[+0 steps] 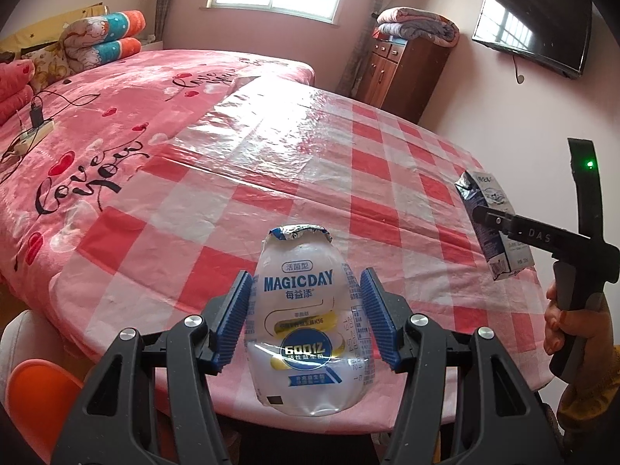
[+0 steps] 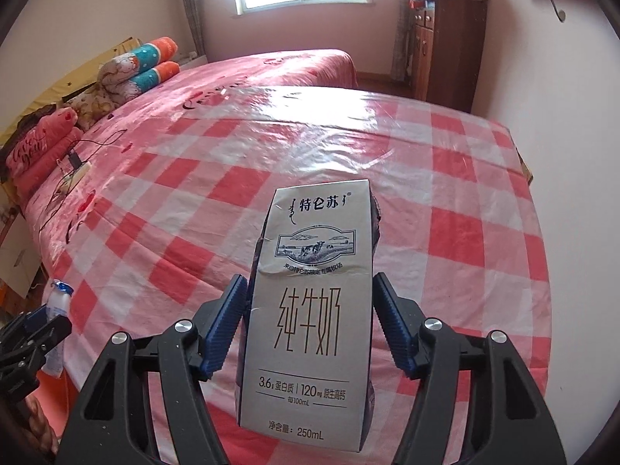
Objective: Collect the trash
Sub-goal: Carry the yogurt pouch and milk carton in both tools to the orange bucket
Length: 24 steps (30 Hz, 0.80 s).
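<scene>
My left gripper (image 1: 306,310) is shut on a crushed clear MAGICDAY yogurt bottle (image 1: 306,321) with a foil lid, held above the near edge of the checked table (image 1: 310,155). My right gripper (image 2: 310,321) is shut on a silver 250 mL milk carton (image 2: 310,310), held above the same table. In the left wrist view the carton (image 1: 494,228) and the right gripper (image 1: 492,213) show at the right. In the right wrist view the bottle (image 2: 58,298) and the left gripper (image 2: 35,329) show at the lower left.
The table (image 2: 387,135) has a red and white checked plastic cover. A pink bed (image 1: 135,108) with folded quilts (image 1: 104,35) and a power strip (image 1: 35,131) lies beyond it. A wooden cabinet (image 1: 403,73) and a wall TV (image 1: 534,23) stand at the back right. An orange stool (image 1: 38,407) is at the lower left.
</scene>
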{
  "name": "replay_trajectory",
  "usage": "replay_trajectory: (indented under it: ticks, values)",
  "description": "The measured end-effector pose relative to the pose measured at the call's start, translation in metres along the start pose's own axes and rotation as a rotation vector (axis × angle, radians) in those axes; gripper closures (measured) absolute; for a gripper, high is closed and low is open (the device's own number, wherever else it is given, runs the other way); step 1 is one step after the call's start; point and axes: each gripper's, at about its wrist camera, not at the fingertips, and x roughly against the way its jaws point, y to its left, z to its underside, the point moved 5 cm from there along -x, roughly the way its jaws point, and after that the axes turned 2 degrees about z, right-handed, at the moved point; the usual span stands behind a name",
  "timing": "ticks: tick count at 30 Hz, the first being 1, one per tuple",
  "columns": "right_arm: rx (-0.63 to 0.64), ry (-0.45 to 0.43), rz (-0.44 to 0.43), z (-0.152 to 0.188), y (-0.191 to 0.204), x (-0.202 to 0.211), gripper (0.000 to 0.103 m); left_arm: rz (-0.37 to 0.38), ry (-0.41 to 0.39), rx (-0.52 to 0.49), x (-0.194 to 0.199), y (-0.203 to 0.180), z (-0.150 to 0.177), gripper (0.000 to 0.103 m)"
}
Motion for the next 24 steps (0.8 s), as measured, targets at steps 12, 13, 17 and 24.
replay_trajectory:
  ticks: [12, 13, 17, 24]
  values:
    - [0.14, -0.04, -0.063, -0.006, 0.07, 0.023, 0.036, -0.041, -0.039, 0.03, 0.029, 0.024, 0.006, 0.044]
    - [0.149, -0.04, -0.07, -0.006, 0.075, 0.023, 0.036, -0.047, -0.041, 0.035, 0.032, 0.027, 0.007, 0.044]
    - [0.202, -0.04, -0.117, -0.003, 0.107, 0.025, 0.036, -0.064, -0.044, 0.046, 0.04, 0.035, 0.012, 0.044]
    - [0.283, -0.031, -0.183, 0.006, 0.155, 0.027, 0.036, -0.102, -0.043, 0.074, 0.053, 0.055, 0.022, 0.044]
